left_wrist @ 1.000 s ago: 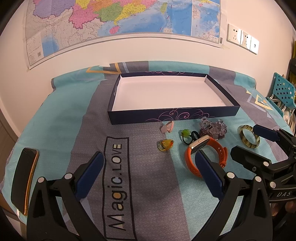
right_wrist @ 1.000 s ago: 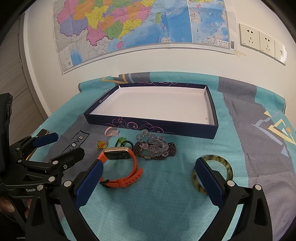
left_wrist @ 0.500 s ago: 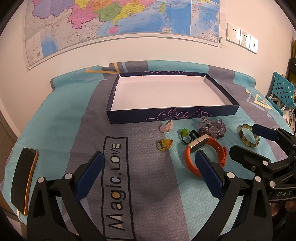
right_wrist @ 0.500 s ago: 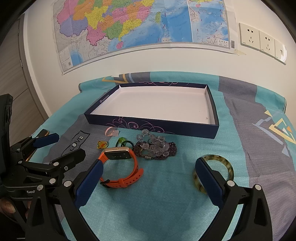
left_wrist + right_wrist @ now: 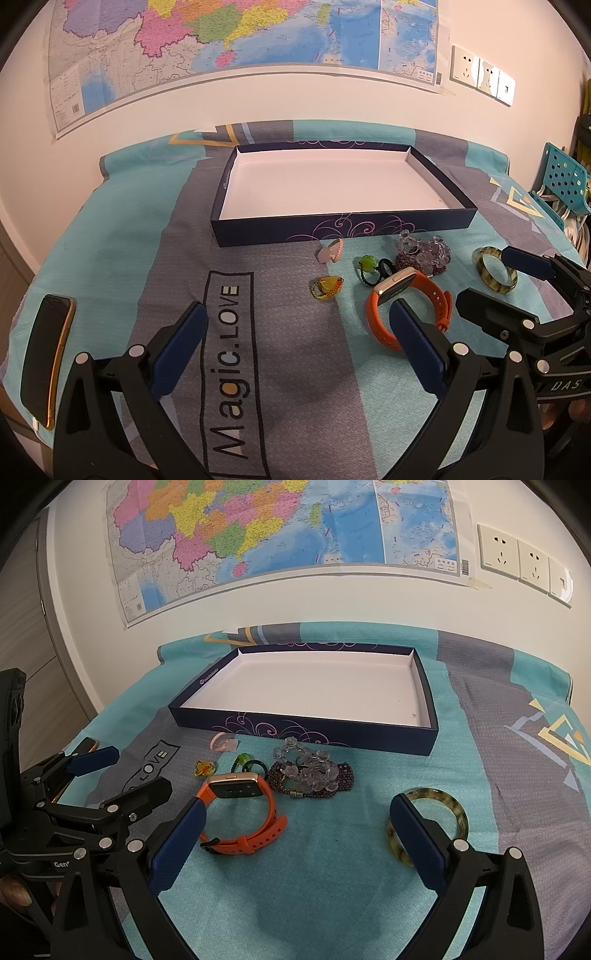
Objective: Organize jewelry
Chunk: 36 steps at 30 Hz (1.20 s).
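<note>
— Little has shifted over the last second: both views sit a touch lower and nearer the cloth, and no piece of jewelry has changed place.

— How do the jaws stand?

— Both sets are spread wide and hold nothing. The left gripper (image 5: 295, 339) hovers over the grey "Magic.LOVE" stripe of the cloth (image 5: 122, 243); the right gripper (image 5: 295, 834) hovers over bare teal weave.

— What lies nearest them?

— The orange watch (image 5: 240, 812) rests on its side just beside the right gripper's left finger, and the same watch sits by the left gripper's right finger. The mottled bangle (image 5: 443, 808) lies flat, partly hidden behind the right gripper's right finger.

— And further out?

— Just beyond the watch is the bead bracelet (image 5: 314, 775) of purple and clear beads, then the green ring (image 5: 247, 762), the yellow ring (image 5: 205, 768) and the pink clip (image 5: 223, 743), all apart from each other on the tabletop. Behind them stands the navy box (image 5: 295, 731), its white floor bare. A phone (image 5: 46, 354) lies at the cloth's left edge, and a map (image 5: 277, 528) hangs on the wall.
</note>
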Available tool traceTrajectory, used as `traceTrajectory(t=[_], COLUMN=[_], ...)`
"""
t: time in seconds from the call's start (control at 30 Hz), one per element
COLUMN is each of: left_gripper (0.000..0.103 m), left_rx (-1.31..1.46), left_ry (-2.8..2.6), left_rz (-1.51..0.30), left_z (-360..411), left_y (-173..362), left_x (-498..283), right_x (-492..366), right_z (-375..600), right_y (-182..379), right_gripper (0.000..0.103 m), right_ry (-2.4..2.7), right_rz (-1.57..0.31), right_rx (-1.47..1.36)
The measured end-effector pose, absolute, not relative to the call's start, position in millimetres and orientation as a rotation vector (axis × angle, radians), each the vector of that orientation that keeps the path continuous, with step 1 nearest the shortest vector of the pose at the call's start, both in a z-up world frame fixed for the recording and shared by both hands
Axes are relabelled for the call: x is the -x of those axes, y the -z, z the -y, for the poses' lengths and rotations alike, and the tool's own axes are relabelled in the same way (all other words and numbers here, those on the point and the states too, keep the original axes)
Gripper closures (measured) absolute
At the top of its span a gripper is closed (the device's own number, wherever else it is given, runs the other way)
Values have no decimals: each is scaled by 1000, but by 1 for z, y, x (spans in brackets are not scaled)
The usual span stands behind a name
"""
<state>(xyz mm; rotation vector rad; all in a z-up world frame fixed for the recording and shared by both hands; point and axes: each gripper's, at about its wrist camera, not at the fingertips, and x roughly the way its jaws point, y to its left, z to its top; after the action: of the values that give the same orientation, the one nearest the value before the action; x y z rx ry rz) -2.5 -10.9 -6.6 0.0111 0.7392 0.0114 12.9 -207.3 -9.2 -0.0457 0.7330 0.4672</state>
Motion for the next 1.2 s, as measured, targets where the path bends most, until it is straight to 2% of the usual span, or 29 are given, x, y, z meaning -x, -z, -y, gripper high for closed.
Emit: traceTrajectory(t=[1.2], left_gripper=[6], left_rx=[-13], left_ry=[8], left_rz=[-745], left_z=[21], left_y=[8], left_x=[5], right_x=[-17], right_z=[212], right_y=[8], right_gripper=[7], right_ry=[-464], right_rz=[-732], right_rx=[39])
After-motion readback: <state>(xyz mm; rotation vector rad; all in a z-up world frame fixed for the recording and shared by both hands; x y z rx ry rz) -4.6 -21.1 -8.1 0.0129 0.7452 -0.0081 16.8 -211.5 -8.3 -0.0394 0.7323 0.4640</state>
